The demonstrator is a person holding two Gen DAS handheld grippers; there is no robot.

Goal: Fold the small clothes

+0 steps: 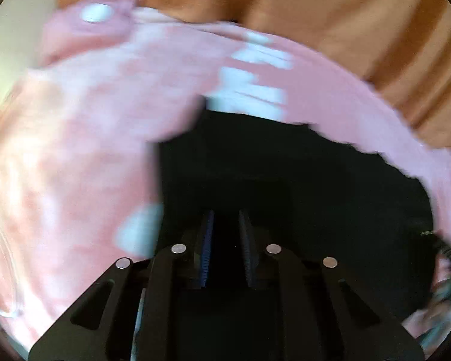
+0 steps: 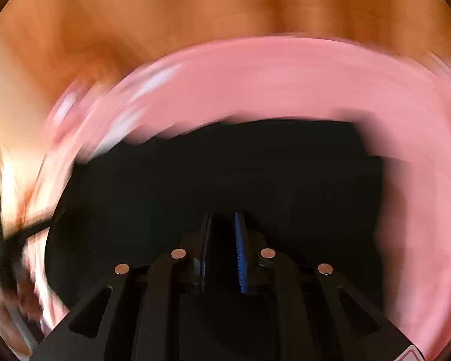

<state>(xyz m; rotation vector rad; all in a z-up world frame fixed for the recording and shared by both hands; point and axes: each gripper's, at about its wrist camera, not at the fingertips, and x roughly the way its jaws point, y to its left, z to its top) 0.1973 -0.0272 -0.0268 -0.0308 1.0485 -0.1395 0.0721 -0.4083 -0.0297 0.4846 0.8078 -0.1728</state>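
Although both views are smeared by blur, the left gripper (image 1: 225, 225) shows its two fingers standing a little apart, blue ribbed pads (image 1: 207, 249) facing each other across a narrow dark gap with nothing visibly pinched there; whether cloth is caught further out at the tips I cannot tell. Just beyond those tips lies a black piece of fabric (image 1: 285, 162), whose straight upper edge runs across the middle of the left wrist view. Around it on the left, top and right wraps the pink garment (image 1: 90, 120), pale-mottled, with light blue-white print patches and a white round button near its upper left edge. Past the pink hem sits the orange upholstery (image 1: 330, 15), with a seam or cushion gap between two panels. The right gripper (image 2: 224, 225) likewise holds its fingers slightly parted, a blue pad (image 2: 240, 255) plain on one side, the gap dark and seemingly bare. Black fabric (image 2: 225, 174) fills the space ahead of it, its far edge curving under the pink garment (image 2: 285, 81), which arcs from lower left over the top to the right rim. Orange upholstery (image 2: 195, 9) lies beyond.
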